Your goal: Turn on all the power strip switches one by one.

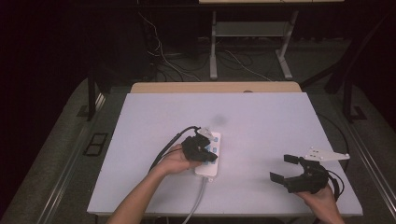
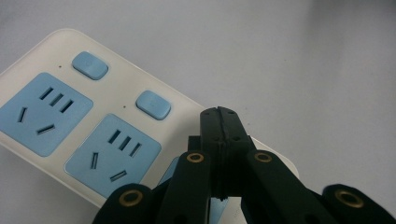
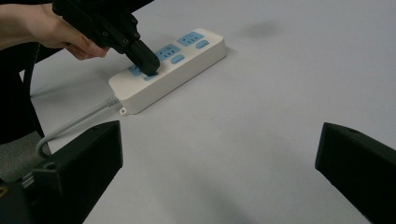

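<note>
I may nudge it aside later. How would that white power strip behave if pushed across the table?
The power strip lies flat, long and low, so it would probably slide rather than tip or roll. Its casing looks like hard plastic, likely stiff. The grey cord trailing off its end may drag and swing it round when pushed.

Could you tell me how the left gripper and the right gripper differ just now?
The left gripper has its jaws shut, tips down on the power strip; the right gripper stands wide open and empty. The left is over the strip, the right off to the side above the bare table. Both are black and hand-held.
</note>
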Available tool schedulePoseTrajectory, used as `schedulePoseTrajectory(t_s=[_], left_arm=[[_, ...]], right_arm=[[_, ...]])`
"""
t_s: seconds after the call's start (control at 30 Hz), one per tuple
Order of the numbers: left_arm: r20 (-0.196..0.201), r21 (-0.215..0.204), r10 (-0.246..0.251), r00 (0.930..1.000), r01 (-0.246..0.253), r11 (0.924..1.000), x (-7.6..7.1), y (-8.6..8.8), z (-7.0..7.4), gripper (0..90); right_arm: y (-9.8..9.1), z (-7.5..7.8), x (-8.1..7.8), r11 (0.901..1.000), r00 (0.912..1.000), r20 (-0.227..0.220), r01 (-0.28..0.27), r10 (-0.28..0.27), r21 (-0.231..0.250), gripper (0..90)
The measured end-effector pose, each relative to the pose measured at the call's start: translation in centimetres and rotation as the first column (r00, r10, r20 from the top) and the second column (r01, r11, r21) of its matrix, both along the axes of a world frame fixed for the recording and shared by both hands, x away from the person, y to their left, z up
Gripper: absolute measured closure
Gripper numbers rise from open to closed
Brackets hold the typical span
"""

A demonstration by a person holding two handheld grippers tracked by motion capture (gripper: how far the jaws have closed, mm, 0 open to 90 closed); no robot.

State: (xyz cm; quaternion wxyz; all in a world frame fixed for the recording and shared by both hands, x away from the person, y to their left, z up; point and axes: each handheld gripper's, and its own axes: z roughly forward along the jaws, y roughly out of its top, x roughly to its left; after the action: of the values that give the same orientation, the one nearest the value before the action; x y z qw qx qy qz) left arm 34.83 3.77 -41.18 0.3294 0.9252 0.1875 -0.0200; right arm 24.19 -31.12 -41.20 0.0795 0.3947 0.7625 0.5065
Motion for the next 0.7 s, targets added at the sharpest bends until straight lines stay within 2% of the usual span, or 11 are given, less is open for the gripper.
schedulePoseTrajectory(t_s=[0.07,0.17,0.23,0.3,0.33,0.43,0.7], left_arm=[[0.021,0.015,-0.007,0.9998,0.006,0.9999,-0.3,-0.1,0.1,90.0],[0.013,0.017,-0.015,0.9998,0.015,0.9997,-0.4,0.0,0.2,89.9],[0.035,0.022,-0.016,0.9993,0.015,0.9996,-0.5,0.0,0.3,89.9],[0.035,0.029,-0.01,0.9993,0.009,0.9995,-0.5,0.0,0.4,89.9],[0.033,0.028,-0.011,0.9994,0.01,0.9996,-0.5,0.0,0.5,89.9],[0.024,-0.009,-0.005,0.9997,0.005,0.9999,-0.6,0.2,0.9,89.9],[0.032,-0.023,-0.01,0.9994,0.01,0.9997,-0.4,0.3,1.9,89.8]], right_arm=[[0.0,0.0,0.0,1.0,1.0,-0.001,-0.001,0.001,0.0,0.5],[0.0,-0.1,0.0,1.0,1.0,-0.004,0.001,-0.001,0.001,0.5],[-0.1,-0.1,0.0,1.0,1.0,-0.004,0.002,-0.002,0.001,0.5],[-0.1,-0.1,0.0,1.0,1.0,-0.004,0.006,-0.006,0.001,0.6],[-0.2,-0.1,0.0,1.0,1.0,-0.004,0.007,-0.007,0.001,0.5],[-0.2,-0.1,0.0,0.9999,0.9999,-0.001,0.011,-0.011,-0.004,0.5],[-0.2,-0.1,-0.1,0.9999,0.9999,0.0,0.011,-0.011,-0.005,0.5]])
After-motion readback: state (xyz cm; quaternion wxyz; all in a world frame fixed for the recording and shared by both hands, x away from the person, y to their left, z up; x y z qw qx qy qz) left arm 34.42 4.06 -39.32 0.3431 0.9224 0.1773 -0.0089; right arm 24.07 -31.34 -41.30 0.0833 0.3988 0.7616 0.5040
